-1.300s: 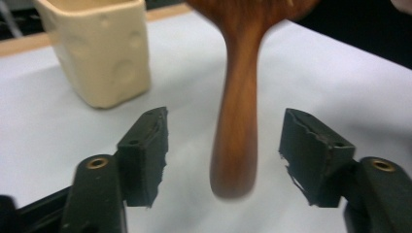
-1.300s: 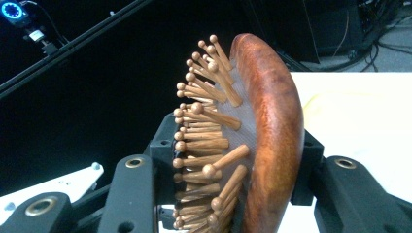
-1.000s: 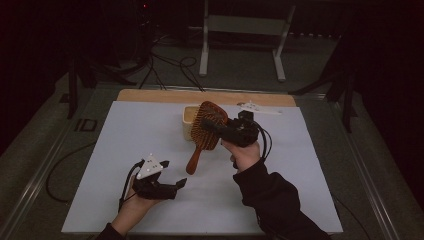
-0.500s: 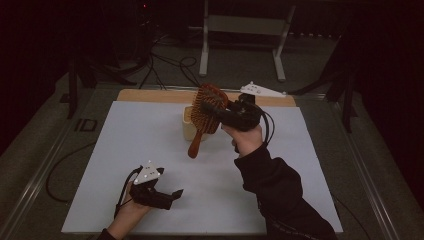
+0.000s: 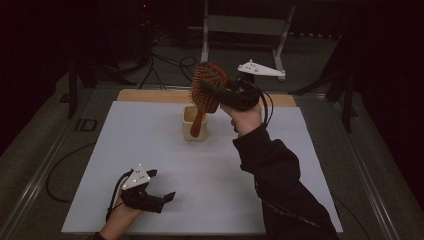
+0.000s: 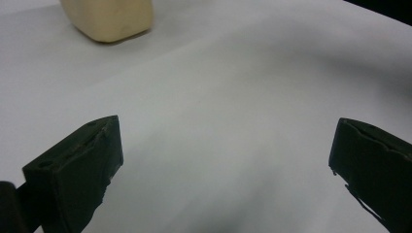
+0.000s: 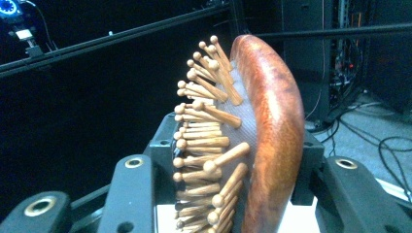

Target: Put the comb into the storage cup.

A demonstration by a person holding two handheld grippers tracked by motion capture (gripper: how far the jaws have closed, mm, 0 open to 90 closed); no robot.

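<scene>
Hairbrush (image 5: 206, 90) hangs from our right gripper (image 5: 226, 93), whose jaws clamp the bristled head, and its long axis runs down and slightly left, with the handle tip at or just inside the mouth of the cream cup (image 5: 195, 126); we cannot tell if it touches the rim. We judge a straight drop is needed next. Our left gripper (image 5: 159, 192), jaws wide and empty, rests well apart near the white mat's (image 5: 150, 135) front edge, leaving open room all round the cup.

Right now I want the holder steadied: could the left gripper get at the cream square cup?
Probably yes. The left gripper sits open near the table's front edge, and bare white tabletop lies between it and the cream square cup. The wooden hairbrush, handle down at the cup, might crowd it.
</scene>
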